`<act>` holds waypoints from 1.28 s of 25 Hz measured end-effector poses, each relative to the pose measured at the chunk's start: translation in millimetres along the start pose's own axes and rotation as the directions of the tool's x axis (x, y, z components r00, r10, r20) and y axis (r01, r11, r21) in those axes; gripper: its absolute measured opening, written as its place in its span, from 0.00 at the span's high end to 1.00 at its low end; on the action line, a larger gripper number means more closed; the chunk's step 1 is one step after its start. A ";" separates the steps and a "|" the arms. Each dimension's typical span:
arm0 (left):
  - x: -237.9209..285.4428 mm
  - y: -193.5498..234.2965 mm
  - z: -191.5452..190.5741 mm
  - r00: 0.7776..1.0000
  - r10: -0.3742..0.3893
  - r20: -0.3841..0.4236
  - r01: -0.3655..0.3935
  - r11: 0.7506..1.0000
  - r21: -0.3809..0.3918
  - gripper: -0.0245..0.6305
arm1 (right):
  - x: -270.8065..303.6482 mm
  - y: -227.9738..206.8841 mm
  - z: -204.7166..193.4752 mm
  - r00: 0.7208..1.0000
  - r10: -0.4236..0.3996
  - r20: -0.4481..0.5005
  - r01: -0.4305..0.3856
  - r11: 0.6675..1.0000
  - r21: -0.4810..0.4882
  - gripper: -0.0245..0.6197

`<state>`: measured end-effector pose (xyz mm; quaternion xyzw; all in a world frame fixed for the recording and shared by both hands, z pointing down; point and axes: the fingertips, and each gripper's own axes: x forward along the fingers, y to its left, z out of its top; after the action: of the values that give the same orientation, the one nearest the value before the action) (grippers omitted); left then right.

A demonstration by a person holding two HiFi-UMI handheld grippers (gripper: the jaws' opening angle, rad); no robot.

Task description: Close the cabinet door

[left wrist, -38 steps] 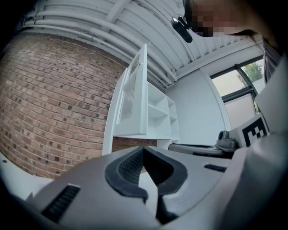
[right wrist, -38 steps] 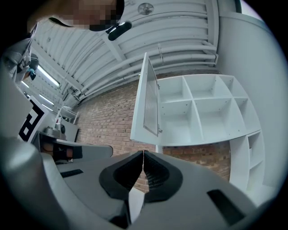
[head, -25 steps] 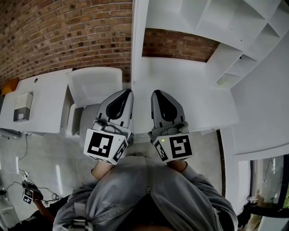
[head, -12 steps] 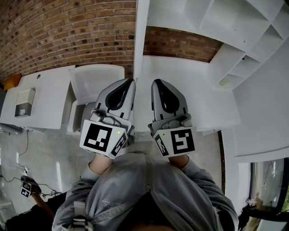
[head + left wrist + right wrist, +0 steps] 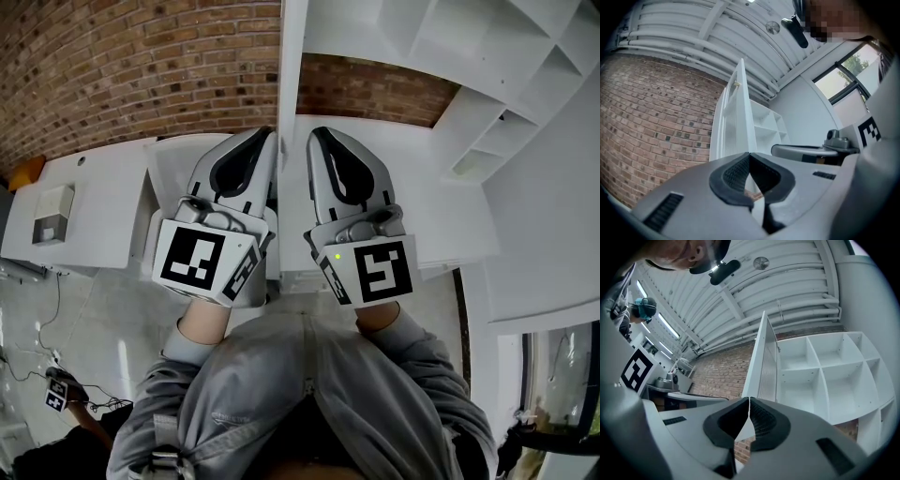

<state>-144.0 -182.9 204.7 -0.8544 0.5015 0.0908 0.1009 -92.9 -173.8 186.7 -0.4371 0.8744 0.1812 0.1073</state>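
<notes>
Change: left hand-held gripper (image 5: pixel 265 141) and right hand-held gripper (image 5: pixel 317 141) are both higher than a second ago — tips now level with the cabinet door (image 5: pixel 289 66).
Jaws: both pairs pressed together, holding nothing.
Door: open, edge-on between the two; cabinet (image 5: pixel 441 37) to its right.
Meaning: approach only — door not yet swung.
</notes>
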 end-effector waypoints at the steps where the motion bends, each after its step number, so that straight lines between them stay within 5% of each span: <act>1: 1.1 1.2 3.2 1.000 -0.001 0.004 0.001 1.000 0.007 0.95 | 2.3 0.0 2.1 1.000 0.004 0.002 -0.004 1.000 -0.004 0.92; 21: 21.3 20.7 55.9 0.996 -0.004 0.088 -0.005 0.995 0.099 0.95 | 39.7 -7.2 44.2 0.998 0.032 0.057 -0.029 0.999 -0.040 0.91; 24: 22.1 23.0 62.1 0.995 -0.005 0.098 -0.005 0.994 0.105 0.95 | 46.0 -5.4 47.5 0.998 0.040 0.052 -0.038 0.998 -0.046 0.79; 32: 18.7 32.0 67.5 0.994 0.009 0.110 -0.020 0.995 0.096 0.95 | 62.8 -6.7 50.8 0.997 0.058 0.041 -0.058 0.998 -0.009 0.74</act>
<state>-166.7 -196.0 132.4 -0.8385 0.5053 0.1139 0.1692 -123.4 -202.3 117.2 -0.4081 0.8836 0.1967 0.1181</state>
